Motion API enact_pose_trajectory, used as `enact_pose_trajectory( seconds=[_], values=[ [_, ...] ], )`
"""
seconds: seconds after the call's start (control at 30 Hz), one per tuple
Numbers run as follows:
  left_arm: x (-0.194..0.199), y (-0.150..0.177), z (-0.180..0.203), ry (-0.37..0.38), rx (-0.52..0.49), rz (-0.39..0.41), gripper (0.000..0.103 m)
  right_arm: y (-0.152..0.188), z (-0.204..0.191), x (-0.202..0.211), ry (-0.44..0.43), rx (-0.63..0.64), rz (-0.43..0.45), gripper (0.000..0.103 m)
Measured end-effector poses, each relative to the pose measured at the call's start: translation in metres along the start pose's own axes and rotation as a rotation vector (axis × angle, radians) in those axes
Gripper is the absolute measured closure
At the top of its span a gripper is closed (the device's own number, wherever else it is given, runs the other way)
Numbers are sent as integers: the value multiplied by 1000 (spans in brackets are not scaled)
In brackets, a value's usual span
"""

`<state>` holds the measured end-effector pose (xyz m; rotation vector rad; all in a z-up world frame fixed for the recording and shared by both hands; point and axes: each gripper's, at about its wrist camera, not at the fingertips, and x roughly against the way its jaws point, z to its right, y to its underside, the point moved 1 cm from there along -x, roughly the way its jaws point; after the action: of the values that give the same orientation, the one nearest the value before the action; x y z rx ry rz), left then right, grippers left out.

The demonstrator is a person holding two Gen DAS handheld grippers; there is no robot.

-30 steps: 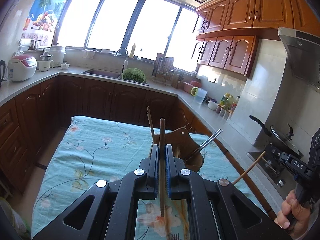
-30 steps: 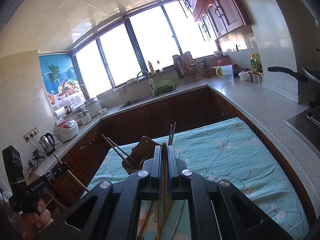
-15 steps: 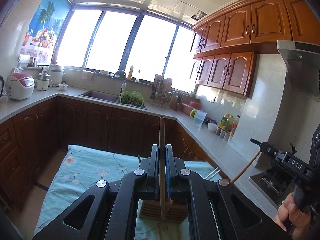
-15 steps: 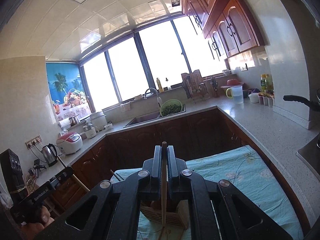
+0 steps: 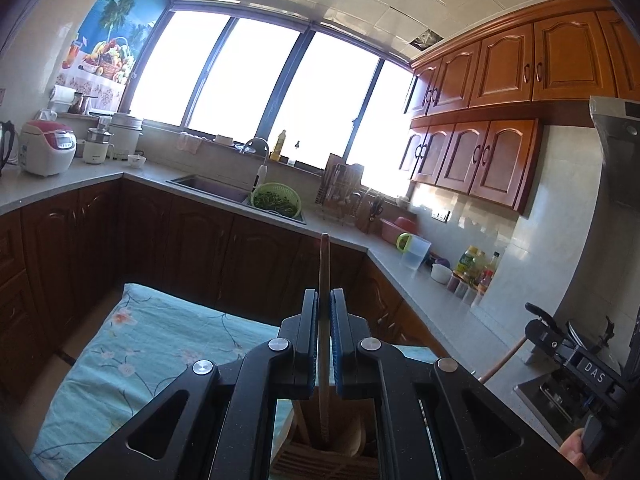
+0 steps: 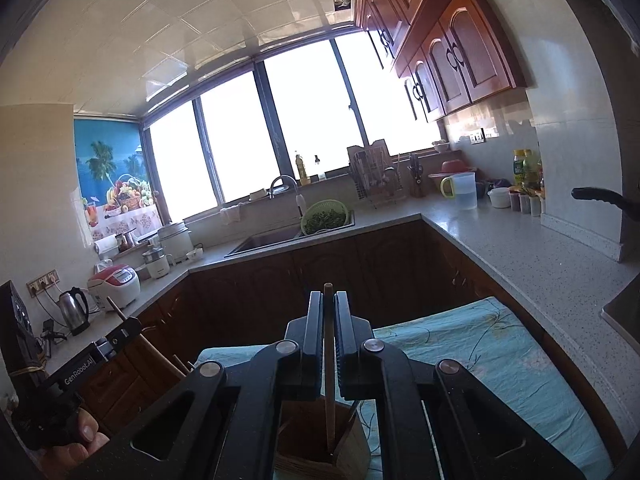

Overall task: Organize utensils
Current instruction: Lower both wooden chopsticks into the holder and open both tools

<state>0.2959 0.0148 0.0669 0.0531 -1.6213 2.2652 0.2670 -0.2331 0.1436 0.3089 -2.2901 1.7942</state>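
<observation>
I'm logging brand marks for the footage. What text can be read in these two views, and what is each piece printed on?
"DAS" on the right gripper, seen from the left wrist view.
"GenRobot.AI" on the left gripper, seen from the right wrist view.
Labels on the bottles at the counter's back wall: too small to read.
Panel on the rice cooker: too blurred to read.

Both grippers are chunky matte black plastic, left gripper (image 5: 324,300) and right gripper (image 6: 328,302) alike, with blue pads lining the inner finger faces and round silver screws just behind the fingers.
</observation>
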Motion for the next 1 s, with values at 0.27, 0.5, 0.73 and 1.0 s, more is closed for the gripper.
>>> enact_pose_trajectory(
  seconds=[0.27,0.5,0.73,1.0],
  values=[
    [-37,32,-2,-24,-35,-79,98,40,7,-20,23,-19,-67,98],
    [-55,31,-5,-28,-57,-164,97,49,17,-26,43,-36,-101,97],
    [-44,15,-6,-35,-56,-166,97,47,23,-29,44,-46,-116,97],
    [-41,13,-3,-32,-59,-187,97,47,23,-31,30,-69,-144,91]
  ],
)
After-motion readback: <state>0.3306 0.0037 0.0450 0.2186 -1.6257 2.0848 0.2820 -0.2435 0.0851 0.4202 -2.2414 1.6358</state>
